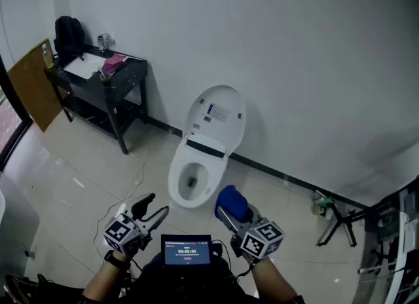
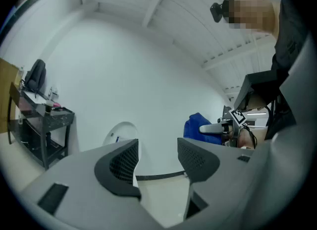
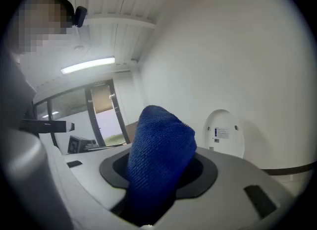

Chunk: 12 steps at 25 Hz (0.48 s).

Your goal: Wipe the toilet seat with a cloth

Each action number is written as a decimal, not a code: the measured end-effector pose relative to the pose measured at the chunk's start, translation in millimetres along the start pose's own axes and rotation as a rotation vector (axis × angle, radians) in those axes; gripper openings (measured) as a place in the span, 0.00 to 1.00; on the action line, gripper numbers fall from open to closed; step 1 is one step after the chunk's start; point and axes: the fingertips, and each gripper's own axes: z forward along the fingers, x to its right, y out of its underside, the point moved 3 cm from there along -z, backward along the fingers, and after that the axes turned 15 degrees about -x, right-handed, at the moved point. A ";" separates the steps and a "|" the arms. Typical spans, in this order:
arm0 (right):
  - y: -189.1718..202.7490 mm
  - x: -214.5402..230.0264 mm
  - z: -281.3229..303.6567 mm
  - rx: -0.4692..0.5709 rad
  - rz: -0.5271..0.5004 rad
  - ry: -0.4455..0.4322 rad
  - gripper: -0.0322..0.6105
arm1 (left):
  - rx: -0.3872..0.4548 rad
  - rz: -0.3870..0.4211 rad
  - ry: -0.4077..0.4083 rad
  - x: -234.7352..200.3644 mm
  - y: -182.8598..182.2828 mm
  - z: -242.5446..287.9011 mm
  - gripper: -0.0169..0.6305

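Note:
A white toilet (image 1: pixel 195 177) stands against the wall with its lid (image 1: pixel 216 116) raised; the lid shows small in the left gripper view (image 2: pixel 120 131) and in the right gripper view (image 3: pixel 224 134). My right gripper (image 1: pixel 229 212) is shut on a blue cloth (image 1: pixel 233 203), held in the air just right of the bowl. The cloth (image 3: pixel 157 157) fills the gap between its jaws. My left gripper (image 1: pixel 152 208) stands open, front-left of the bowl, with nothing between its fingers (image 2: pixel 120 167). It sees the blue cloth (image 2: pixel 198 125) at its right.
A black side table (image 1: pixel 105 83) with papers, a pink item and a black bag stands at the left wall. A brown board (image 1: pixel 31 86) leans beside it. A small screen (image 1: pixel 186 250) sits at my chest. A metal stand (image 1: pixel 337 221) is at the right.

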 end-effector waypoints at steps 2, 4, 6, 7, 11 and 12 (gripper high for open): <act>-3.5 1.6 11.5 -0.006 -0.003 0.011 0.39 | -0.009 -0.006 0.000 -9.9 -2.8 -2.9 0.42; -6.2 5.4 26.0 -0.018 -0.011 0.017 0.39 | -0.011 -0.029 -0.004 -18.8 -9.0 -4.1 0.42; -7.1 13.2 43.2 -0.043 -0.023 0.021 0.39 | -0.015 -0.033 -0.011 -31.4 -6.8 -1.5 0.42; -7.3 18.7 52.6 -0.057 -0.029 0.023 0.39 | -0.019 -0.036 -0.014 -37.0 -5.3 0.7 0.42; -7.0 47.3 98.9 -0.116 -0.042 0.033 0.39 | -0.038 -0.041 -0.031 -60.7 1.0 13.1 0.42; -6.9 56.3 112.6 -0.132 -0.044 0.033 0.39 | -0.045 -0.036 -0.037 -68.9 4.8 18.0 0.42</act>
